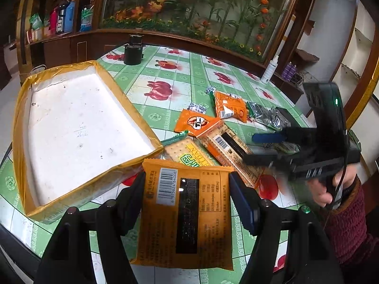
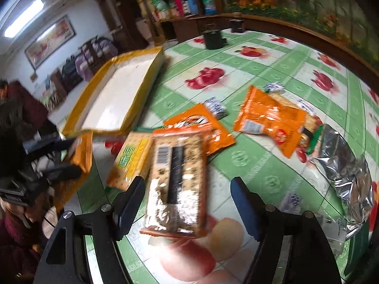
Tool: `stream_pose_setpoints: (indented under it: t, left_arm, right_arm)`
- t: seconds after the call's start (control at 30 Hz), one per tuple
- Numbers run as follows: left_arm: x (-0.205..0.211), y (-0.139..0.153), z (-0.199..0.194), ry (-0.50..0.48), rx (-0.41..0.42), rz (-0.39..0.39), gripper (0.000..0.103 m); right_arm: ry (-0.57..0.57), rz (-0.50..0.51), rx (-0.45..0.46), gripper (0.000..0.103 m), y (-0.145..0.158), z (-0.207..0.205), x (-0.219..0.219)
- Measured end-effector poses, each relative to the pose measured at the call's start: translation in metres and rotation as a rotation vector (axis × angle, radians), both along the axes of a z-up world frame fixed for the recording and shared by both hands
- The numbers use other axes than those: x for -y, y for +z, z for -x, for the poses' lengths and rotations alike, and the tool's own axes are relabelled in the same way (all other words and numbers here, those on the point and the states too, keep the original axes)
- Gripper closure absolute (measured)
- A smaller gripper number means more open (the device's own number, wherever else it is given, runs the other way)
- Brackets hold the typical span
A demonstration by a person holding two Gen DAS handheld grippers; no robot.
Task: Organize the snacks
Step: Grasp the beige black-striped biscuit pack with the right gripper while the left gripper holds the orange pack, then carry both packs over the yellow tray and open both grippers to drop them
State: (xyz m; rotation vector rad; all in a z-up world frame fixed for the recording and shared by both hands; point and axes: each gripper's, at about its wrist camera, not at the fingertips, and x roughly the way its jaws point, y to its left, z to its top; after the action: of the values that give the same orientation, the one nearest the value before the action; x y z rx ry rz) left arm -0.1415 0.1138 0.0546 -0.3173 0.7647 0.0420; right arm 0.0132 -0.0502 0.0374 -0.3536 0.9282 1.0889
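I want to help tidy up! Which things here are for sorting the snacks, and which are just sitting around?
For the job:
- orange packet in the left tongs
- cracker packs
- orange snack bags
- foil bag
- white tray

Just lying about:
- black pot
- white spray bottle

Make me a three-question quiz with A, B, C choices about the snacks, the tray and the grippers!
1. Where does the black pot stand?
A. at the table's far edge
B. inside the tray
C. on the snack pile

2. What colour is the tray's rim?
A. blue
B. yellow
C. pink

3. What is the left gripper doing?
A. hanging open with nothing in it
B. holding an orange packet
C. holding a bottle

Answers: 1 A, it stands beyond the tray and the snacks. 2 B, yellow tape edges the white tray. 3 B, both pads press the orange packet at its sides.
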Motion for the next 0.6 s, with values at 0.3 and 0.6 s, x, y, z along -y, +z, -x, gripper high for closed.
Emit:
stream_pose_setpoints:
  t: [0.3, 0.6]
  left_arm:
    - [-0.002, 0.004, 0.014, 0.032, 0.005, -0.004, 0.034]
    - [-0.02, 0.018, 0.015, 0.06, 0.053, 0.013, 0.034]
  right_arm:
    - [-0.017, 0.168, 0.146, 0.045, -0.024, 0.028, -0.026]
    - [-0.097, 0.078, 0.073, 0.045, -0.014, 0.013, -0.011]
